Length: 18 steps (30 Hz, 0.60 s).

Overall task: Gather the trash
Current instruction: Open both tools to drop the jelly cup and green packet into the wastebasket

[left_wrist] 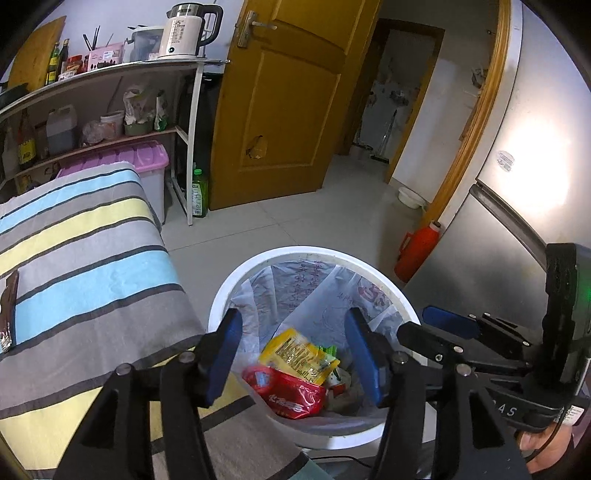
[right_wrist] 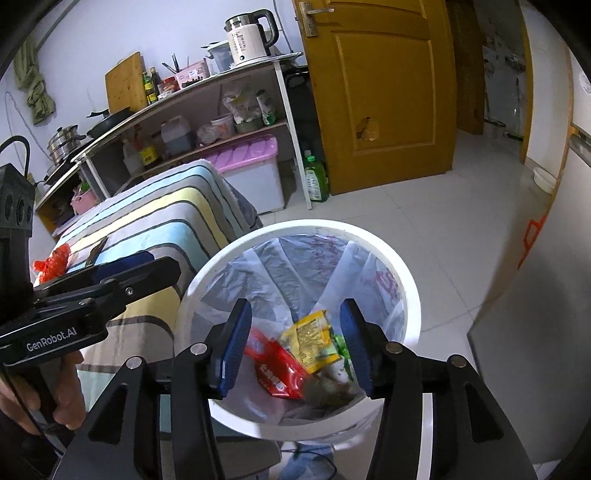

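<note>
A white bin (left_wrist: 221,295) (right_wrist: 410,295) with a clear plastic liner stands on the floor beside the table. Inside it lie a yellow wrapper (left_wrist: 299,354) (right_wrist: 314,339), a red wrapper (left_wrist: 291,395) (right_wrist: 277,373) and other scraps. My left gripper (left_wrist: 293,332) hangs open over the bin's mouth with nothing between its blue pads. My right gripper (right_wrist: 294,325) is also open above the bin, its pads empty. A brown wrapper (left_wrist: 9,310) and a red net scrap (right_wrist: 51,262) lie on the striped tablecloth (left_wrist: 92,240).
A grey fridge (left_wrist: 517,184) stands to the right of the bin with a red thermos (left_wrist: 417,251) at its foot. Behind are a wooden door (left_wrist: 280,110), a shelf with a kettle (left_wrist: 184,29), a pink-lidded box (left_wrist: 147,155) and a green bottle (left_wrist: 199,192).
</note>
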### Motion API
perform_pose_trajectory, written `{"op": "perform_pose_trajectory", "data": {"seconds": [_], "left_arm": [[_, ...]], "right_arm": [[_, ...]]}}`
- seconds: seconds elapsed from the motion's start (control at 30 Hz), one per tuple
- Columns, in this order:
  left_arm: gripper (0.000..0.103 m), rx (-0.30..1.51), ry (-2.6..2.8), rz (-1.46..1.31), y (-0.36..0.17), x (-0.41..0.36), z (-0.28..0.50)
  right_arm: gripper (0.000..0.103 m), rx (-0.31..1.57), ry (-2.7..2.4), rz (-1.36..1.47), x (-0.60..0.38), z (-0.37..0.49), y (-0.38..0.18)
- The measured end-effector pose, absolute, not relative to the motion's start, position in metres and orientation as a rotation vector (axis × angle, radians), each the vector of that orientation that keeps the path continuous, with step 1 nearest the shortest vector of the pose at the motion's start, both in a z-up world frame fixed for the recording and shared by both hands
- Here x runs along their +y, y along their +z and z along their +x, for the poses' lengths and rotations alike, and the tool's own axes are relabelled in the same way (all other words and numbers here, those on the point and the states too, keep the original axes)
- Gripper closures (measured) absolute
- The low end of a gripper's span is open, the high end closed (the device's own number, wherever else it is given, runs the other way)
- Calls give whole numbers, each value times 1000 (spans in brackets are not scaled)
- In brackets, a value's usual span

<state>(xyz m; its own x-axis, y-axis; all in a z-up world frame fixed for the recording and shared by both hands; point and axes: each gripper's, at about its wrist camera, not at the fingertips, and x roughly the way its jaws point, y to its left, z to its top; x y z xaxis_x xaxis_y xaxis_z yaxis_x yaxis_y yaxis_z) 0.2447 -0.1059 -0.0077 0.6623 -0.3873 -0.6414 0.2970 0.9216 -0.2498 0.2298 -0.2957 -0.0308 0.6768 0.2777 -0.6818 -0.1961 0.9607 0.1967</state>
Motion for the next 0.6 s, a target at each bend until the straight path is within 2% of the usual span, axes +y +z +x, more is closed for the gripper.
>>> {"op": "perform_pose_trajectory", "data": {"seconds": [0.6], "left_arm": [[43, 647, -340, -151, 24, -68, 197]], "right_arm": [[52, 693, 322, 79, -267, 193, 13]]}}
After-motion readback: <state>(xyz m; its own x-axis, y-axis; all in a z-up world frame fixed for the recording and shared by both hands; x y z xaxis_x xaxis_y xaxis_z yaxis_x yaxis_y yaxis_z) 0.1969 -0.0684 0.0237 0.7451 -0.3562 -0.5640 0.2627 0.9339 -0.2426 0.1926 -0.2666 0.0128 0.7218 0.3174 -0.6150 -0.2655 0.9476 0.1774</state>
